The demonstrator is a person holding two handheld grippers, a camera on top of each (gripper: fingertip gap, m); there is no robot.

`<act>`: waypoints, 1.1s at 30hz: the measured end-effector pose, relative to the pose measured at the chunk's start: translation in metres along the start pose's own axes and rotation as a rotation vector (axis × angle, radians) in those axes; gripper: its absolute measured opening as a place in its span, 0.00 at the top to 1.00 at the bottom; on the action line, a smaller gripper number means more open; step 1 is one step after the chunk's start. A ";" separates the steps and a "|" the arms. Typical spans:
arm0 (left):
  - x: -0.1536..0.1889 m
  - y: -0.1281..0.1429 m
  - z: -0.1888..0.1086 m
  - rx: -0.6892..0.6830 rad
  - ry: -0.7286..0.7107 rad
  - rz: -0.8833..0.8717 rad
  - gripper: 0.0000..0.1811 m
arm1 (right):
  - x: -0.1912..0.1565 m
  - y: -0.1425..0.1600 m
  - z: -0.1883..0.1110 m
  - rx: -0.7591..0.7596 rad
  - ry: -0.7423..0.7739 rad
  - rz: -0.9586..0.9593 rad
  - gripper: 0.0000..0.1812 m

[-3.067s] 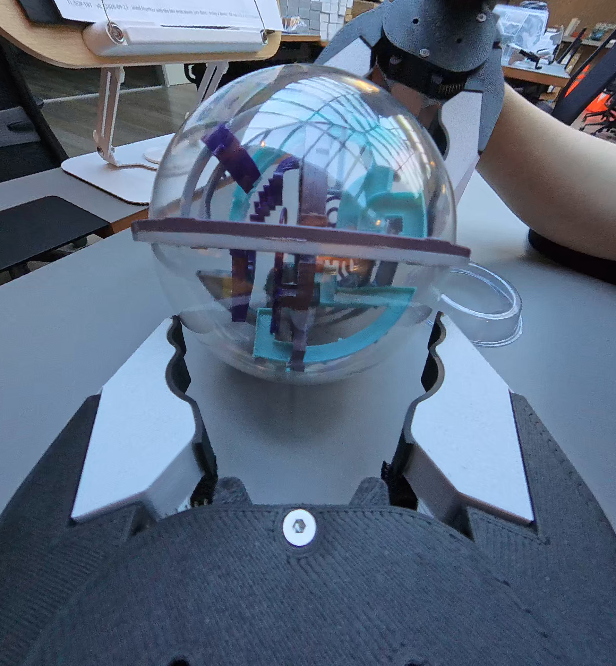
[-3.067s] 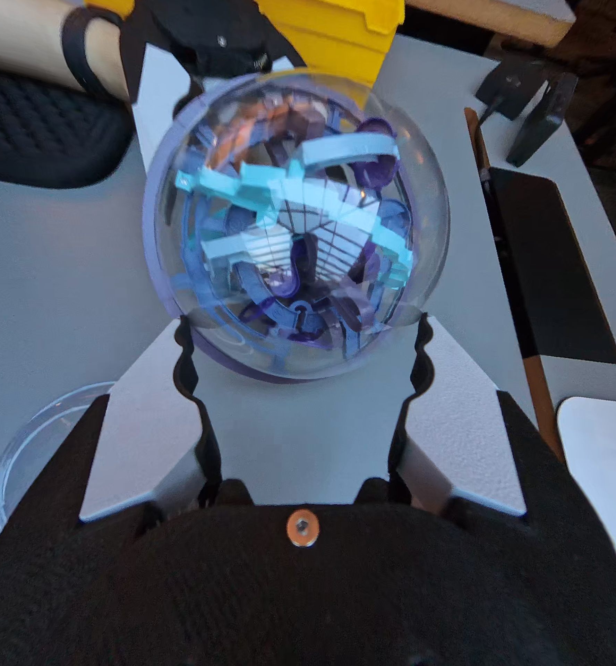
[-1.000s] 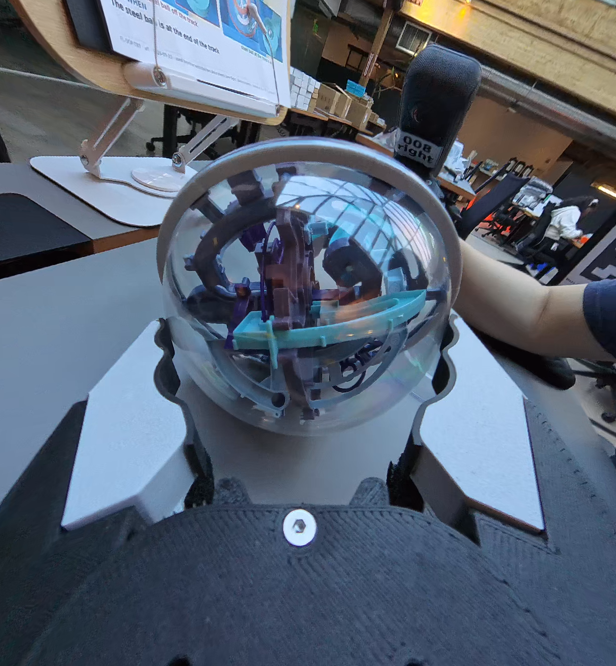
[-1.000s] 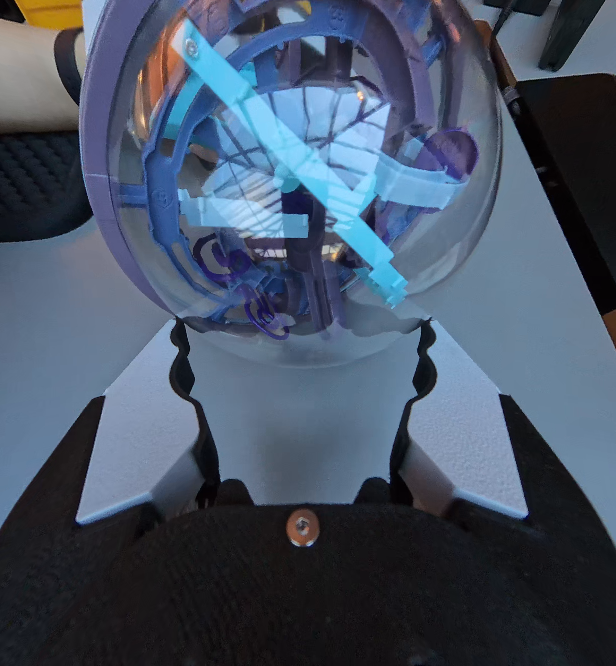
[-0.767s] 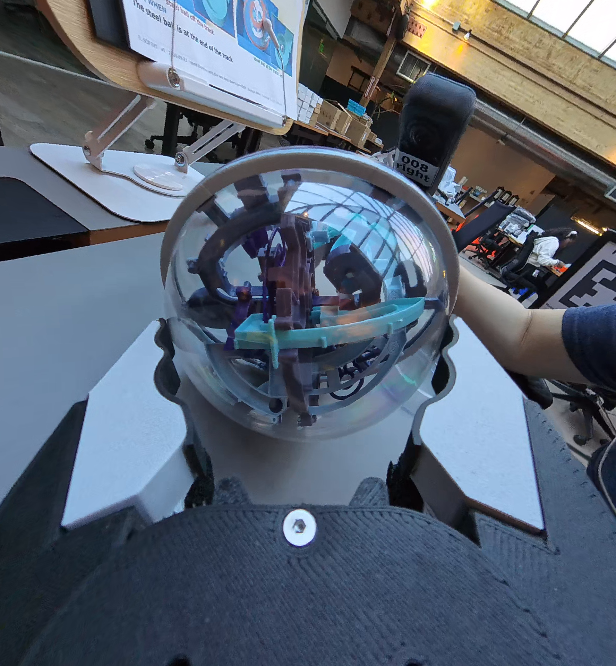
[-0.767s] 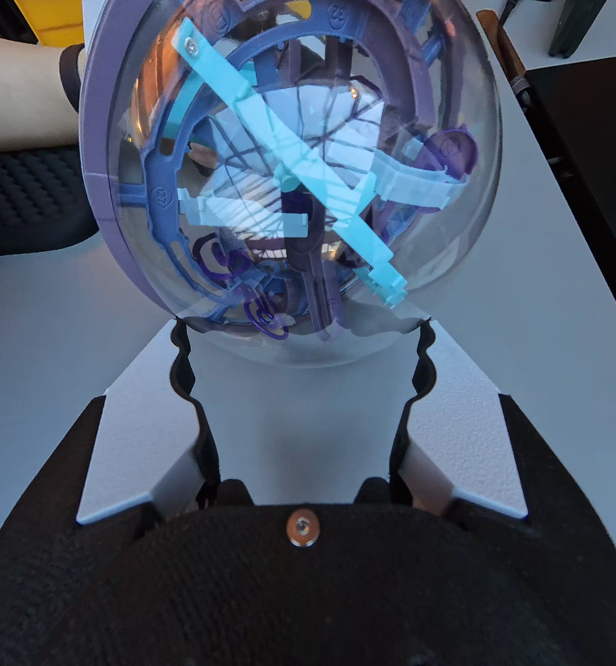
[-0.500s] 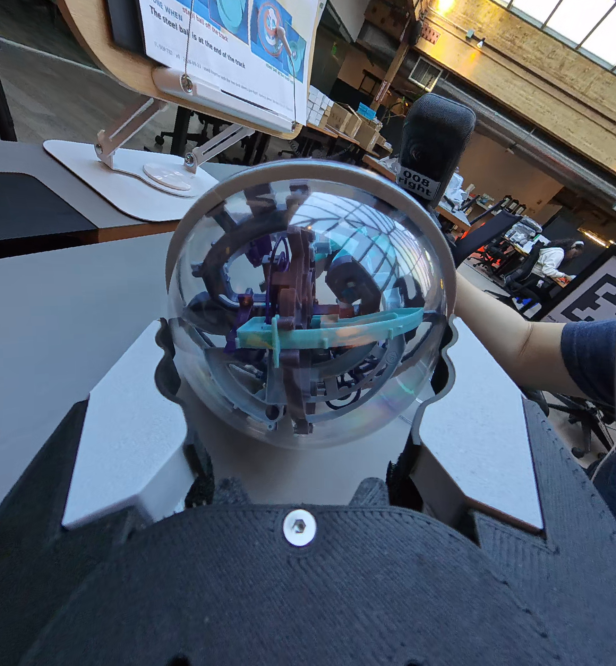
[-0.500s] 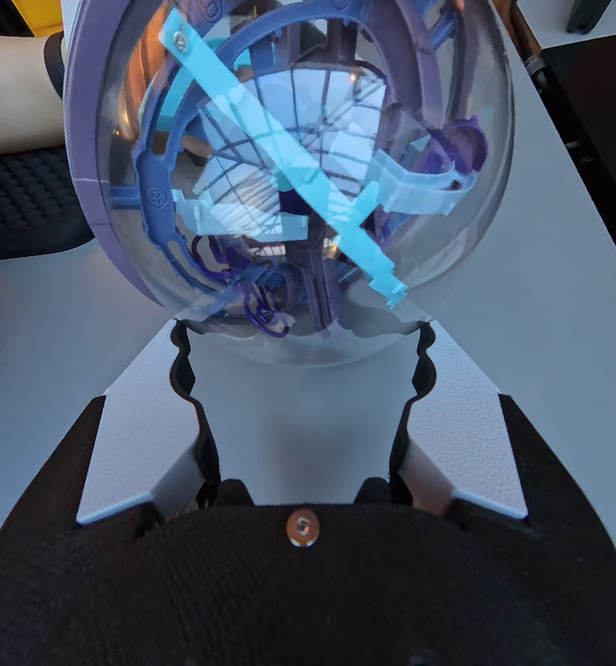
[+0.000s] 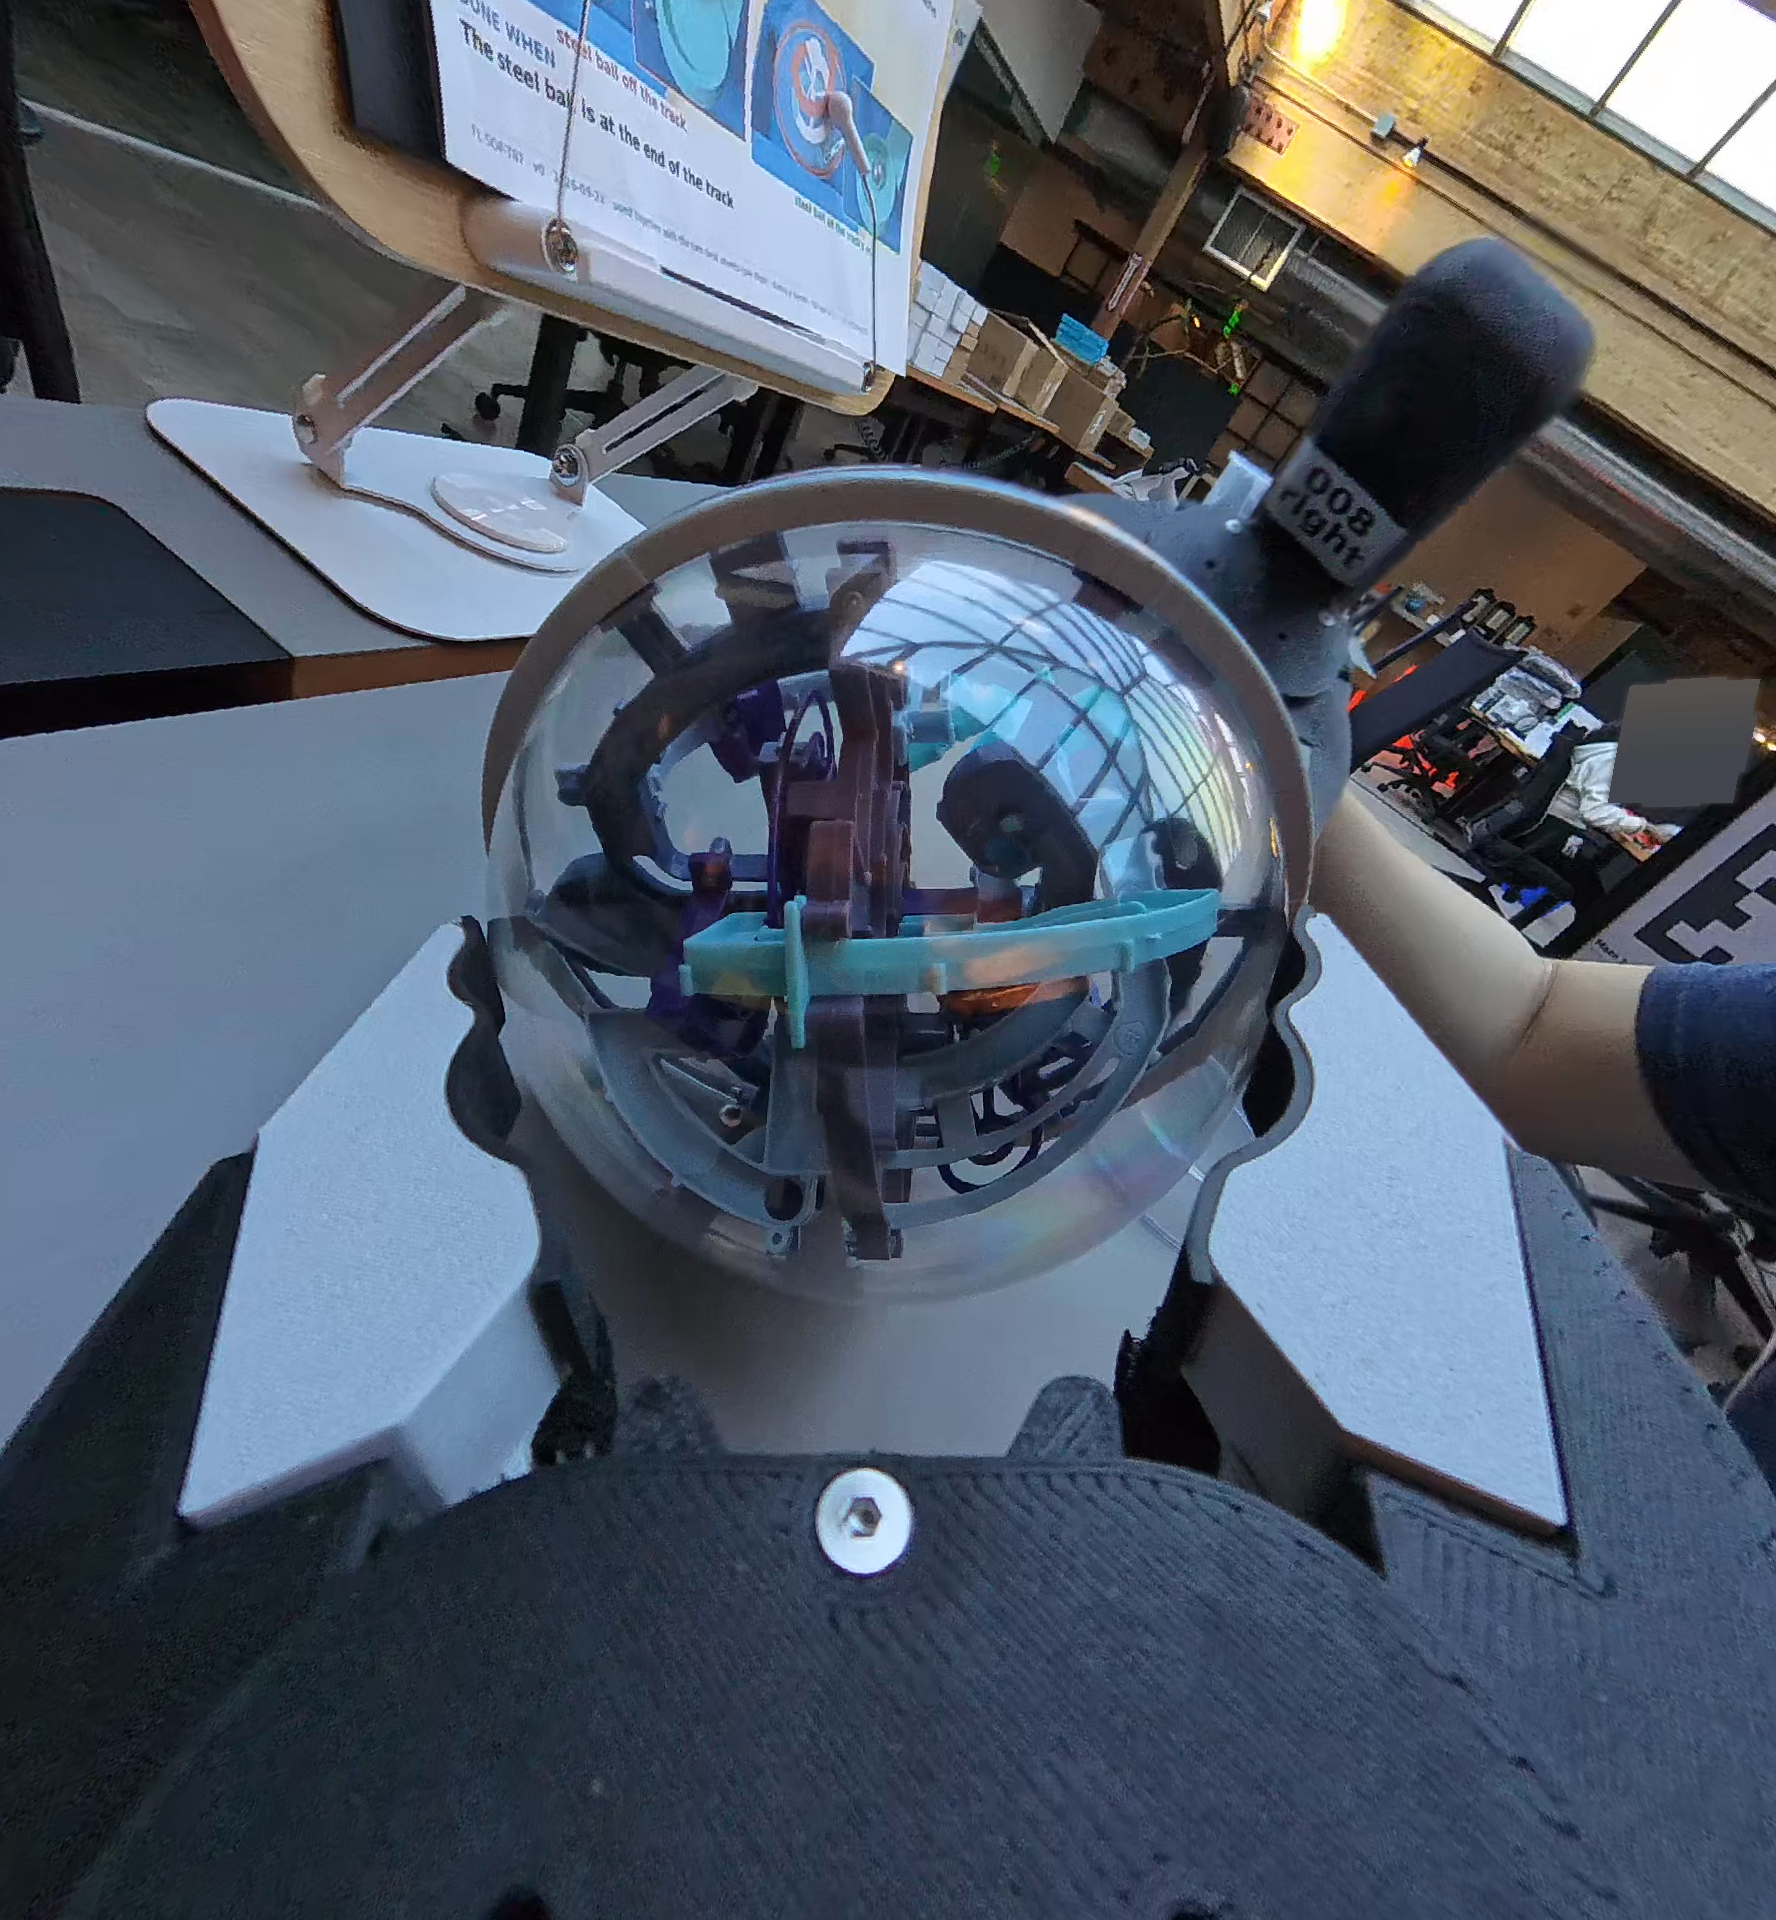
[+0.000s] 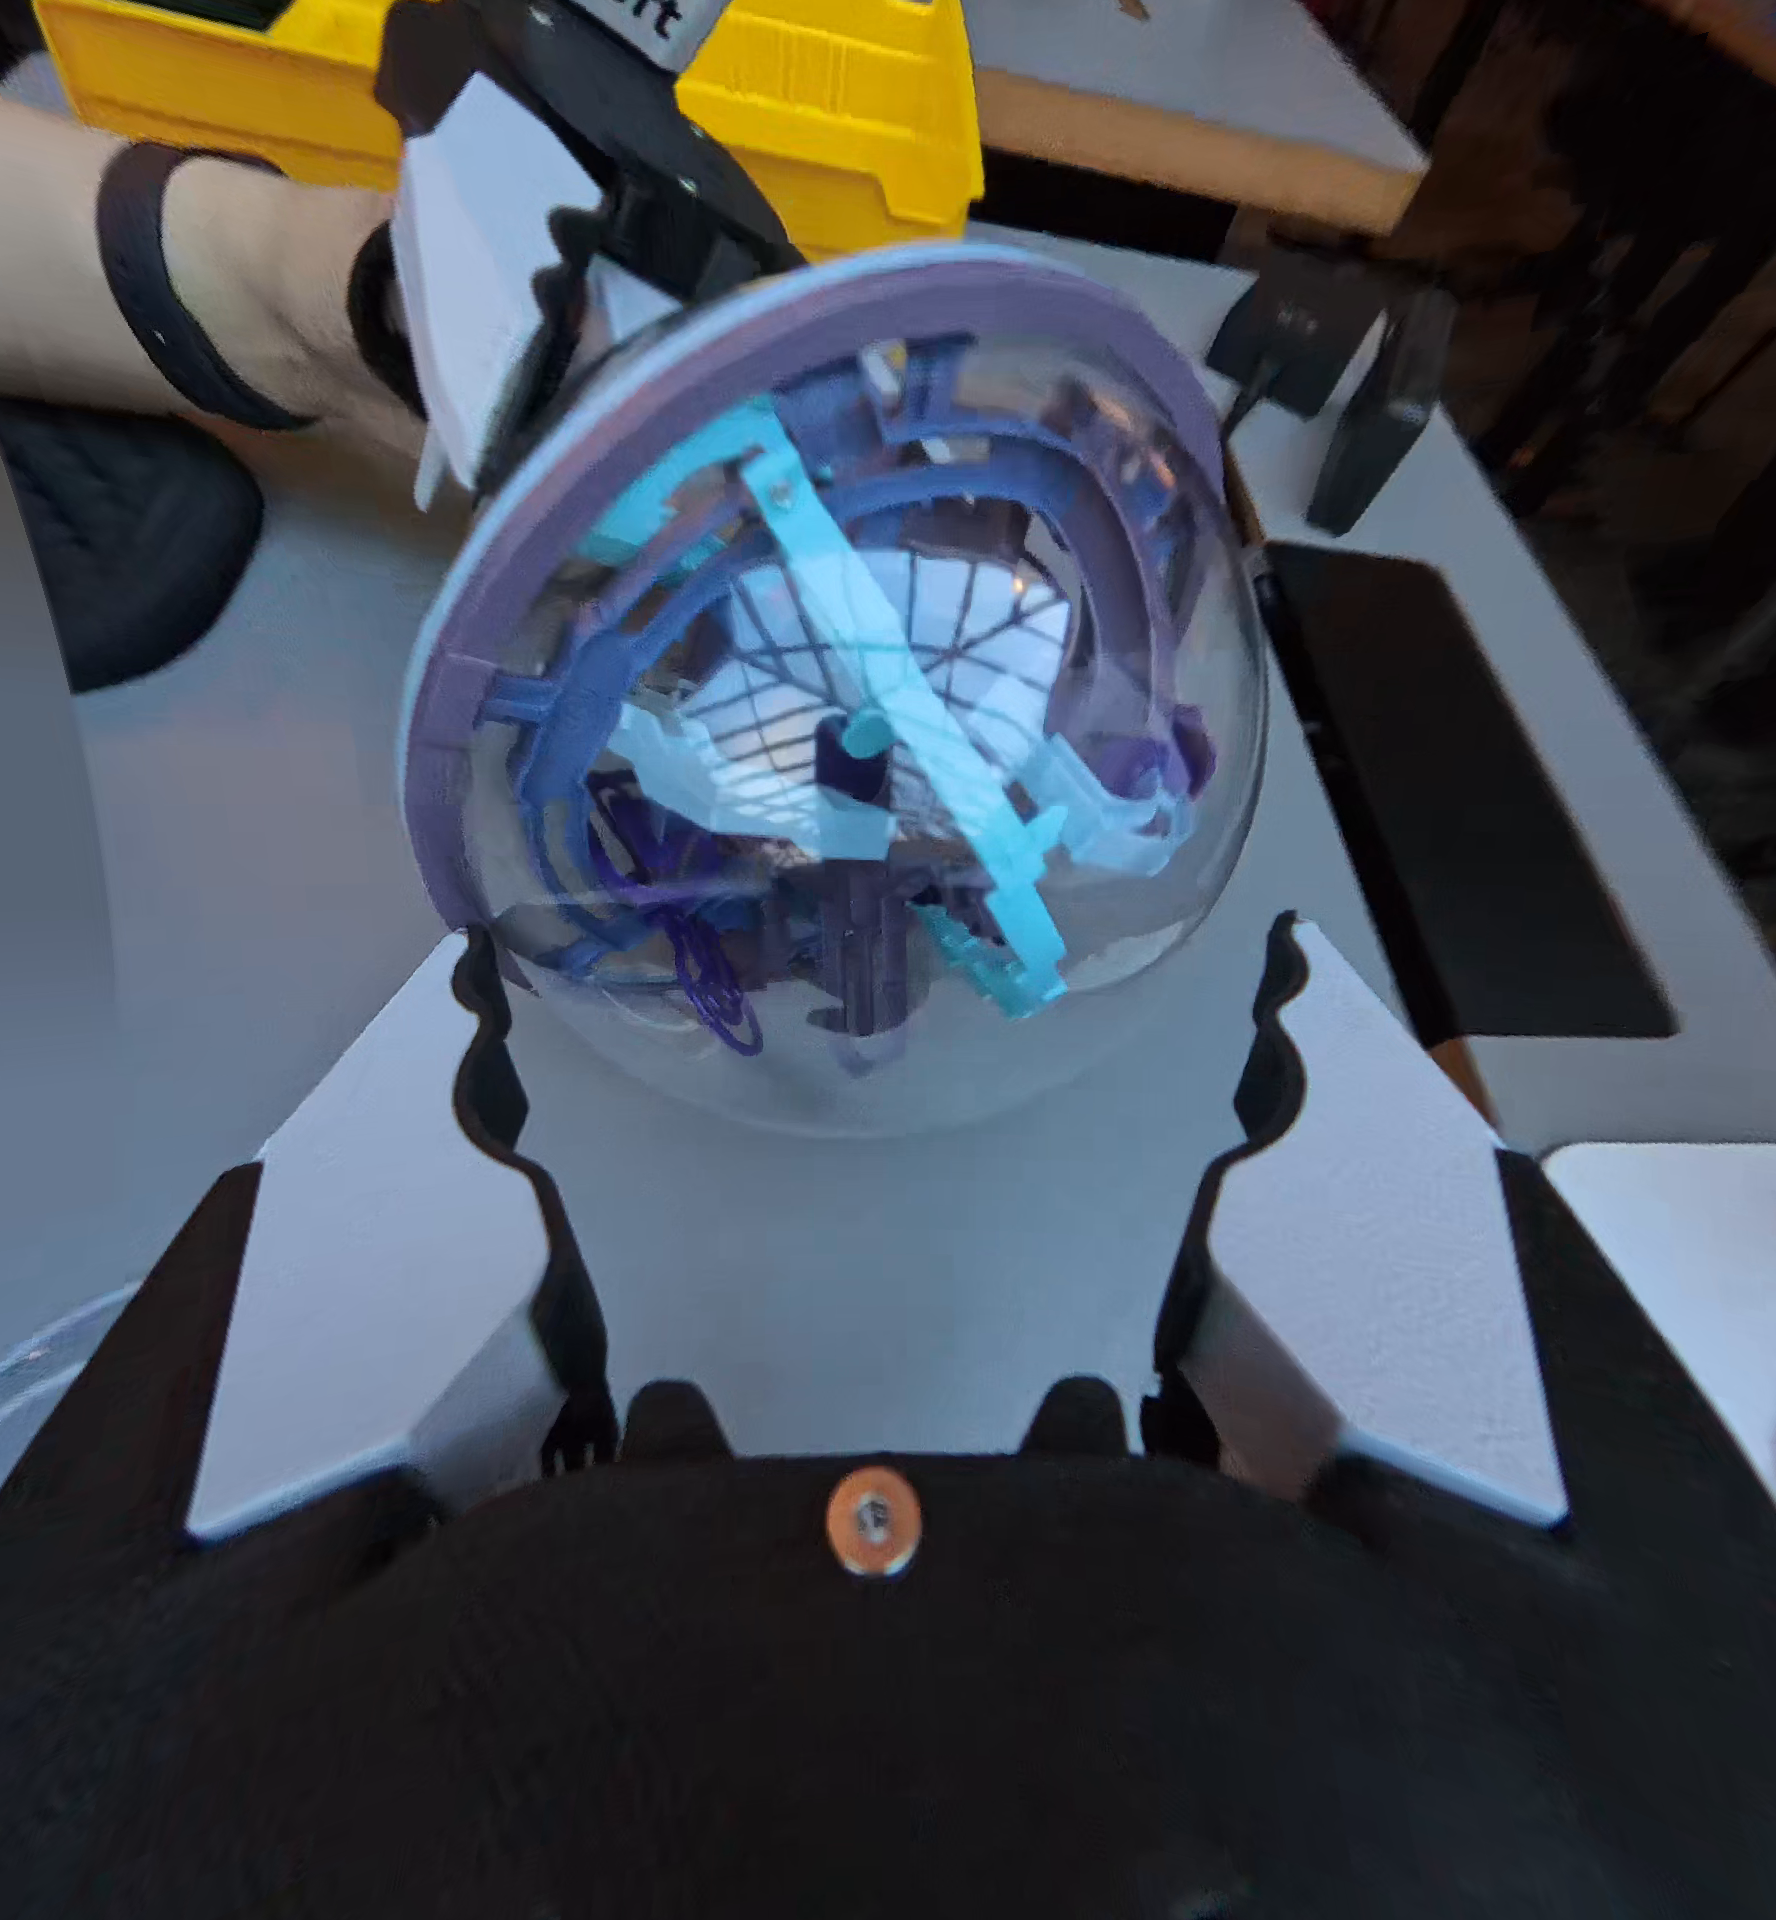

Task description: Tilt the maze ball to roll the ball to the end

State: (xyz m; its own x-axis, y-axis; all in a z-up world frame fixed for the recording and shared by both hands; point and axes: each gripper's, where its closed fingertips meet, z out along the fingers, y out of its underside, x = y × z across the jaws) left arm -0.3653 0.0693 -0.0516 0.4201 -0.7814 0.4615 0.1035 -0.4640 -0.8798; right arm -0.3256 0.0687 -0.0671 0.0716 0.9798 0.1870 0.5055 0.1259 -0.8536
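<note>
The maze ball [image 9: 884, 883] is a clear sphere with a grey-purple ring and teal, purple and brown tracks inside. It is held off the grey table [image 9: 136, 883] between both grippers. My left gripper [image 9: 879, 997] grips it at both sides with its fingertips. My right gripper [image 10: 876, 961] holds the opposite half of the maze ball [image 10: 832, 707], fingertips against its lower sides. The ring stands tilted, arching over the top. The right gripper's handle [image 9: 1424, 416] shows behind the ball, and the left gripper [image 10: 572, 208] shows behind it in the right wrist view. I cannot make out the small steel ball.
A paper stand with a white base [image 9: 427, 520] and a black mat [image 9: 84, 582] are at the far left. A yellow bin [image 10: 842, 94], a black mat [image 10: 1435, 790], a clear dish [image 10: 22, 1392] and a person's forearm [image 9: 1466, 997] surround the ball.
The ball has been lifted and turned: its ring went from level to upright. In the last half second the ring tipped further, and the left gripper and yellow bin came into the right wrist view.
</note>
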 end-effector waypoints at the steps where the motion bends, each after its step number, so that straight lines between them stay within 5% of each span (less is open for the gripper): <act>1: 0.001 0.000 0.001 -0.007 -0.007 0.013 0.21 | -0.001 -0.004 -0.002 -0.007 0.034 -0.080 0.21; 7: 0.014 0.001 0.015 -0.051 -0.058 0.127 0.21 | -0.008 -0.002 -0.005 -0.154 0.131 -0.385 0.20; 15: 0.015 0.004 0.015 -0.075 -0.020 0.123 0.21 | -0.005 0.007 -0.006 -0.162 0.103 -0.281 0.20; 21: 0.009 0.040 0.004 -0.222 0.049 0.153 0.19 | -0.002 0.020 -0.004 -0.207 0.096 -0.278 0.20; 27: -0.011 0.085 0.014 -0.415 -0.089 0.303 0.19 | -0.005 0.017 -0.001 -0.178 0.079 -0.258 0.25; 33: -0.015 0.089 0.015 -0.446 -0.095 0.266 0.24 | -0.001 0.018 -0.001 -0.163 0.071 -0.179 0.25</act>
State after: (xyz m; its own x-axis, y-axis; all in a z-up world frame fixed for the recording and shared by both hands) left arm -0.3485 0.0462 -0.1383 0.4616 -0.8647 0.1978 -0.4035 -0.4033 -0.8213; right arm -0.3154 0.0696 -0.0822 0.0261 0.9301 0.3665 0.6471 0.2637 -0.7154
